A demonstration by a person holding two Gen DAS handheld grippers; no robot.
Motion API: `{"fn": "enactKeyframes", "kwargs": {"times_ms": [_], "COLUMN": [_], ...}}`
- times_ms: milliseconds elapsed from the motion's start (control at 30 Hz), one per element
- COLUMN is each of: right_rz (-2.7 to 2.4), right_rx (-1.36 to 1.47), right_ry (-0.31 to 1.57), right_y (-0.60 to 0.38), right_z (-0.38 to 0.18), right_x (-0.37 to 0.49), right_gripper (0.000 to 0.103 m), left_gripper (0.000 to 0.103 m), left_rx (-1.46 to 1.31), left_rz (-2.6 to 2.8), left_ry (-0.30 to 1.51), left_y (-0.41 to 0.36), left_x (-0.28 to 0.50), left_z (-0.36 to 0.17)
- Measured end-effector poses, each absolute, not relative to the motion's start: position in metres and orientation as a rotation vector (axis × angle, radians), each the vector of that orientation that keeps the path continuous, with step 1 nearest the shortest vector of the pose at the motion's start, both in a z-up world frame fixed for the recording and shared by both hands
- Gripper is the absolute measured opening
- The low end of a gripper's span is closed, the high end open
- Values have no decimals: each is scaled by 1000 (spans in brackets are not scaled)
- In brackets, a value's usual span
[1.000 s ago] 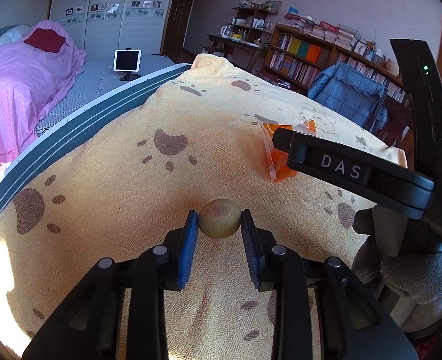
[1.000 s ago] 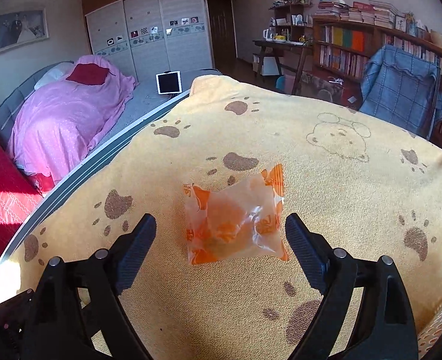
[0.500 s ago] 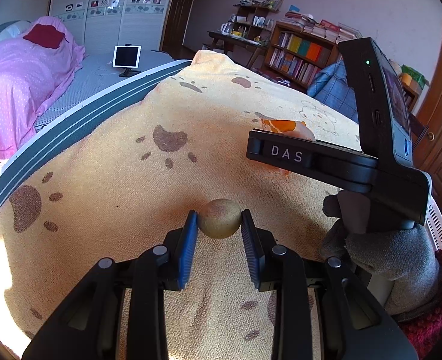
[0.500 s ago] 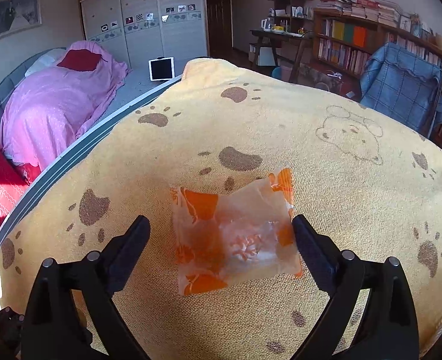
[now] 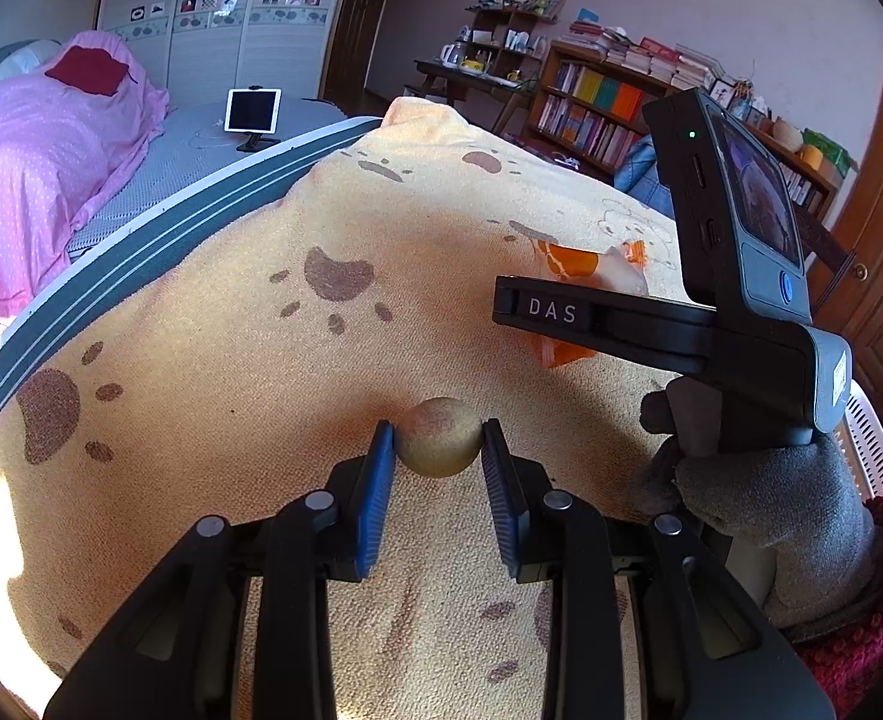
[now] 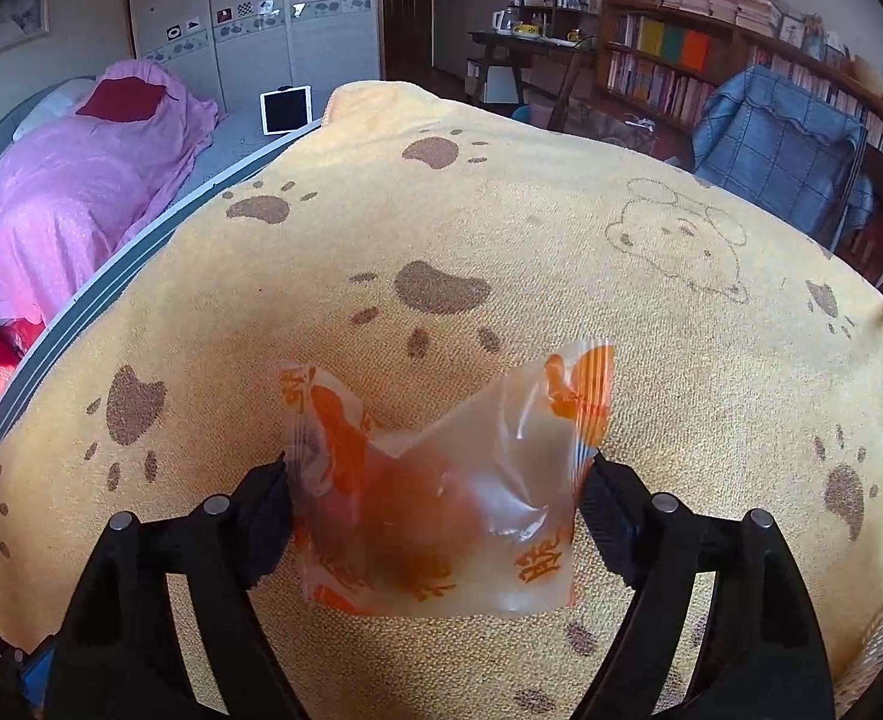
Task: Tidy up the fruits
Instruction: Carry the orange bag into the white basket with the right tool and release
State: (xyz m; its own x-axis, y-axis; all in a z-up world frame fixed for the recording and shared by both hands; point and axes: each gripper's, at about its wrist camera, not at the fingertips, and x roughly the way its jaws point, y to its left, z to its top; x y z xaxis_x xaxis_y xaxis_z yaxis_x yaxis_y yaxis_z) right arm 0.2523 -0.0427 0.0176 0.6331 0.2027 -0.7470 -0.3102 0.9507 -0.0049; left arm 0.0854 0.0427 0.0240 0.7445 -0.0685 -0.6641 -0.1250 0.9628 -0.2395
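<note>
Our left hand-held gripper (image 5: 438, 450) clamps the round fruit (image 5: 438, 444); our right hand-held gripper (image 6: 435, 504), jaws just closing, squeezes the wrapped fruit (image 6: 441, 492) just beyond it.

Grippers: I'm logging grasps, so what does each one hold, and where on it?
The left gripper clamps a small round tan fruit at its two sides. The right gripper, jaws just closing, pinches a clear orange-printed plastic packet at its side edges.

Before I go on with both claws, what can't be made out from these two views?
- Left wrist view: the wrapped fruit is mostly hidden behind the right claw's body.
- Right wrist view: the right claw has been closing; whether its pads press the wrapper is unclear.
- Left wrist view: white basket cut off by the edge.
</note>
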Motion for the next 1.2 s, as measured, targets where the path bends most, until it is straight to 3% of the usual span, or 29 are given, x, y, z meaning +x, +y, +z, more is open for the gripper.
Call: {"fn": "enactKeyframes", "kwargs": {"times_ms": [300,1200], "right_rz": [316,117], "right_rx": [-105,-287], "right_ry": [809,602], "right_y": [-50,-61], "right_z": [22,56], "right_x": [243,148], "right_gripper": [70,70], "left_gripper": [30,30], "left_rx": [-278,-270], "left_rz": [31,38], "left_ry": [732,712], "left_y": [43,44], "left_x": [86,82], "left_z": [24,27]}}
